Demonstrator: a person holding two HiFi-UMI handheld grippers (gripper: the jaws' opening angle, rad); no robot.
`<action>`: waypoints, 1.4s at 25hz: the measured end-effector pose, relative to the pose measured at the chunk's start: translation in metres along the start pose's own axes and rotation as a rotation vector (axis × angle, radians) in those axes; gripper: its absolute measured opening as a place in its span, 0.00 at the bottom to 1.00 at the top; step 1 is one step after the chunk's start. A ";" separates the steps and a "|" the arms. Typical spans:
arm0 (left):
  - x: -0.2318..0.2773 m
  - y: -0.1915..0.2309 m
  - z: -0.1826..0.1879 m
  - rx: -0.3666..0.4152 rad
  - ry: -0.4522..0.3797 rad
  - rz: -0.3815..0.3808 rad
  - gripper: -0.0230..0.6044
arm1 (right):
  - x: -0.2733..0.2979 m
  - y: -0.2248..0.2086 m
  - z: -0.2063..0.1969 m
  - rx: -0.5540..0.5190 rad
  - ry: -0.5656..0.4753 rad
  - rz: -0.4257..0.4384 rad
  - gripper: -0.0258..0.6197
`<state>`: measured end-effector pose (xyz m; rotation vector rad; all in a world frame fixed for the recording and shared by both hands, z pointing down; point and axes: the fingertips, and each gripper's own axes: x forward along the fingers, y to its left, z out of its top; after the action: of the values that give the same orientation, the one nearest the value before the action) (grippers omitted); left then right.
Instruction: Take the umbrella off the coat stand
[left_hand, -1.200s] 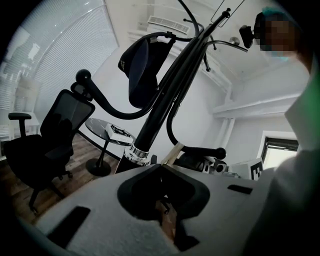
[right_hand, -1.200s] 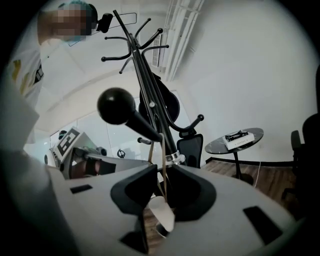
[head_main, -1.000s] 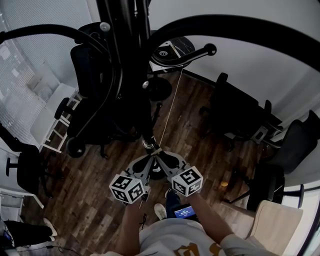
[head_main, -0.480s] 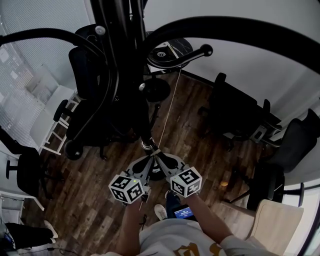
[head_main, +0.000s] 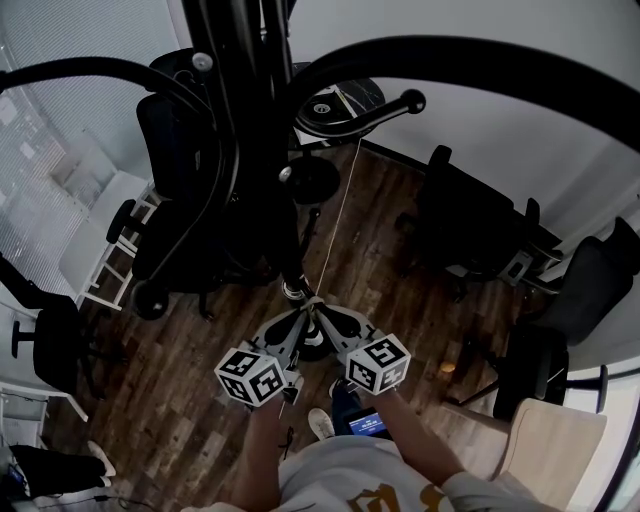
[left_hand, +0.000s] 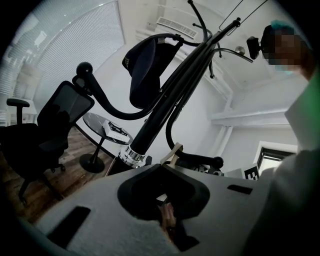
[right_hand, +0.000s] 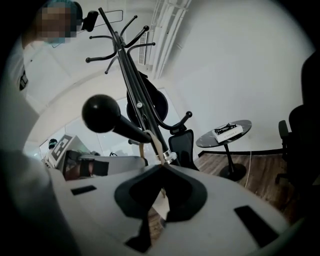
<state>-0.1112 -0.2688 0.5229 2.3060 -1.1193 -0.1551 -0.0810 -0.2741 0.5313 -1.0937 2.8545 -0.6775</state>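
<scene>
In the head view the umbrella (head_main: 288, 262) merges higher up with the black coat stand (head_main: 413, 100), so where it hangs cannot be made out. Only its lower shaft and silver collar (head_main: 292, 290) read clearly. The stand's curved arms run out of frame.

Both forearms reach forward, and the two tools meet at the umbrella's lower end, angled upward. The left tool (left_hand: 162, 166) has its jaws drawn together on the beige strap (left_hand: 175, 150), which emerges right at the tips. The right tool (right_hand: 162, 165) is pinched narrow on the same strap.

A dark cap (left_hand: 145, 70) hangs on one stand arm. Below are dark wood floorboards (head_main: 380, 240), black office chairs (head_main: 470, 230) and a white wall (head_main: 520, 130).
</scene>
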 end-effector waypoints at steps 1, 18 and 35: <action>0.000 -0.002 0.001 0.001 -0.002 -0.003 0.07 | -0.001 0.000 0.001 0.000 -0.003 -0.001 0.06; 0.006 -0.028 0.010 0.013 -0.024 -0.061 0.07 | -0.026 -0.005 0.023 0.010 -0.056 -0.028 0.06; 0.001 -0.058 0.010 0.047 -0.015 -0.110 0.07 | -0.056 0.003 0.032 -0.011 -0.093 -0.056 0.06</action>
<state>-0.0745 -0.2452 0.4840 2.4135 -1.0136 -0.1897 -0.0354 -0.2484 0.4930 -1.1778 2.7627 -0.5981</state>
